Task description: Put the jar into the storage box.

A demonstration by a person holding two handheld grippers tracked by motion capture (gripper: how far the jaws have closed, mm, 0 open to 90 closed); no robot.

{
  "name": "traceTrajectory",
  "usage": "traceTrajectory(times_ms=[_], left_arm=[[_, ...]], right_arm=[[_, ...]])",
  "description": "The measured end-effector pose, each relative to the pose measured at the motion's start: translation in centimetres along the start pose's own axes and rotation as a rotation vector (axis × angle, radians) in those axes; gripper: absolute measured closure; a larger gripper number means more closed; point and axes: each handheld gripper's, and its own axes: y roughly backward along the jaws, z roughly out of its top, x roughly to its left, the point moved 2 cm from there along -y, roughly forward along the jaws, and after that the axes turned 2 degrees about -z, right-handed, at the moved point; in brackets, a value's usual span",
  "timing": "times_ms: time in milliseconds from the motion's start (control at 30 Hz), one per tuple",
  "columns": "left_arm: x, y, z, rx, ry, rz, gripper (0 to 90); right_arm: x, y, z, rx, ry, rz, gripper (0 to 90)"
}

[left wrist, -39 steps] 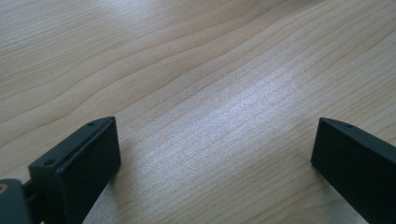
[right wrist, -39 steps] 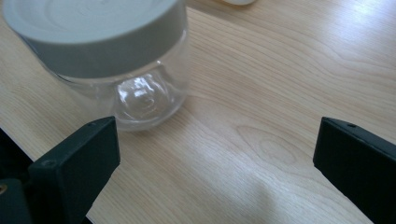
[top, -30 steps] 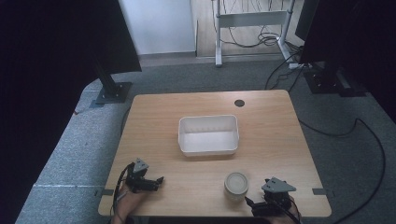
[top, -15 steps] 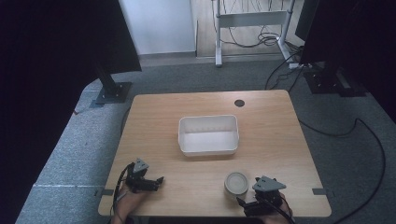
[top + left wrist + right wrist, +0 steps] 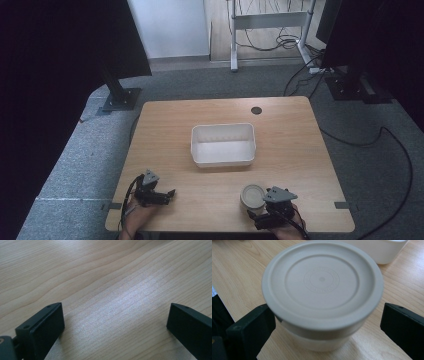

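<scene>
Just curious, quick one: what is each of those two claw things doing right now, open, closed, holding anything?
Left gripper: open, over bare wooden table.
Right gripper: open around the round beige lidded container, not clamped.

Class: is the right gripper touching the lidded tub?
Cannot tell. In the right gripper view the tub sits between open jaws; the right side shows a gap, the left overlaps its lid.

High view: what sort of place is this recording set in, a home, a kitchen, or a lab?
Most likely a lab or office workspace set up for recording, not a home. A bare wooden table stands on grey carpet, dark screens flank it, and loose cables run across the floor behind.
</scene>
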Motion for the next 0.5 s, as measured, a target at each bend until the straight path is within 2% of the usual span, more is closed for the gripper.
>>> traceTrajectory(times_ms=[500], left_arm=[[0.0, 0.0, 0.0, 0.000, 0.000, 0.000, 1.1]], right_arm=[[0.4, -1.5, 0.7, 0.006, 0.007, 0.008, 5.0]])
